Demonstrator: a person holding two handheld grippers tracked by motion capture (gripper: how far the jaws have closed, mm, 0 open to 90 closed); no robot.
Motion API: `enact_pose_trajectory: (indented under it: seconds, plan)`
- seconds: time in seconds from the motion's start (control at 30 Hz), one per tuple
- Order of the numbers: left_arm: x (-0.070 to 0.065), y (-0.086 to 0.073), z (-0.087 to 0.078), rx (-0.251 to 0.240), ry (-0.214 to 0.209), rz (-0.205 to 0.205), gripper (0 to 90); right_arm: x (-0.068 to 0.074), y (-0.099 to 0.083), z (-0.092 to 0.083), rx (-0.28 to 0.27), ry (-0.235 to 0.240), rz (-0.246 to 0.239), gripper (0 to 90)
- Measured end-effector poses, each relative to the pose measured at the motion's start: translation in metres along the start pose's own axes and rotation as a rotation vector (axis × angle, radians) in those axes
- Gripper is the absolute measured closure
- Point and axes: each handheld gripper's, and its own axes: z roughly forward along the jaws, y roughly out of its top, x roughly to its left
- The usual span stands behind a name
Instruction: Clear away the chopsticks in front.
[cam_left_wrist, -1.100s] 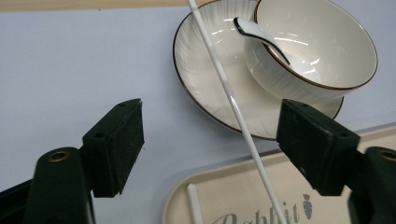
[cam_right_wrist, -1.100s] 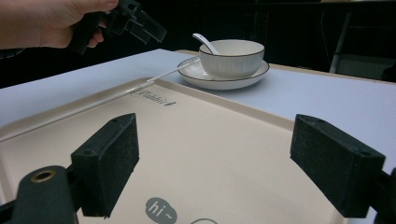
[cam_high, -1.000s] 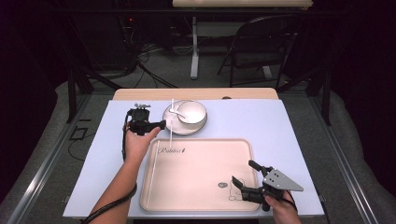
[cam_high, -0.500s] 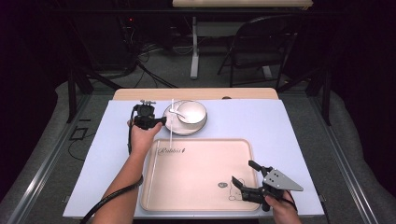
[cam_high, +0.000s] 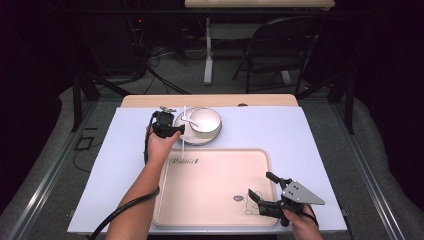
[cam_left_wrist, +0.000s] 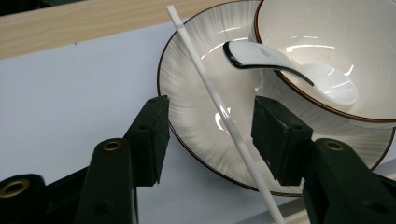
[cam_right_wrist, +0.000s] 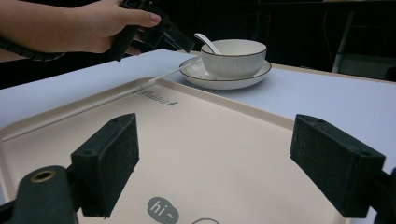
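A long white stick leans across the rim of a ribbed white plate. On the plate stands a white bowl with a white spoon in it. My left gripper is open and straddles the stick and the plate's rim. Its jaws have just been closing and neither pad touches the stick. From above, the left gripper sits at the plate's left side. My right gripper is open and empty over the near right corner of the beige tray.
The stick runs from the plate down over the tray's far left rim. A pale blue cover spreads over the table. Beyond the wooden back edge a chair stands.
My left hand has moved right toward the plate and dipped slightly, and its jaws have narrowed. The right gripper has stayed put.
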Motion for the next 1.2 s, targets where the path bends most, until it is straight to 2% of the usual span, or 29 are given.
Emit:
enact_pose_trajectory:
  seconds: [0.17,0.3,0.4,0.47,0.53,0.67,0.93,1.03,1.2]
  plan:
    - [-0.002,0.000,0.007,0.014,-0.004,-0.024,50.3,0.000,0.000,0.000,0.002,0.000,0.001,14.7]
    - [-0.003,0.001,0.010,0.021,-0.009,-0.025,55.3,0.000,0.000,0.000,0.005,0.004,0.002,14.7]
    - [-0.003,0.001,0.014,0.005,-0.019,-0.057,58.7,0.000,0.000,0.000,0.005,0.005,0.002,14.7]
    - [-0.005,0.001,0.017,0.008,0.003,-0.049,61.9,0.000,0.000,0.000,0.003,0.004,0.001,14.7]
    - [-0.004,0.001,0.018,0.006,-0.005,-0.078,64.5,0.000,0.000,0.000,0.003,0.004,0.001,14.7]
    - [-0.004,0.000,0.022,0.010,-0.022,-0.102,67.0,0.000,0.000,0.000,0.002,0.006,0.003,14.7]
    - [-0.005,0.000,0.030,0.029,-0.023,-0.142,72.0,0.000,0.000,0.000,0.003,0.007,0.002,14.7]
    - [-0.004,0.000,0.033,0.032,-0.038,-0.172,73.7,0.000,0.000,0.000,0.002,0.008,0.003,14.7]
    - [-0.005,0.001,0.037,0.033,-0.039,-0.186,74.7,0.000,0.000,0.000,0.001,0.008,0.004,14.8]
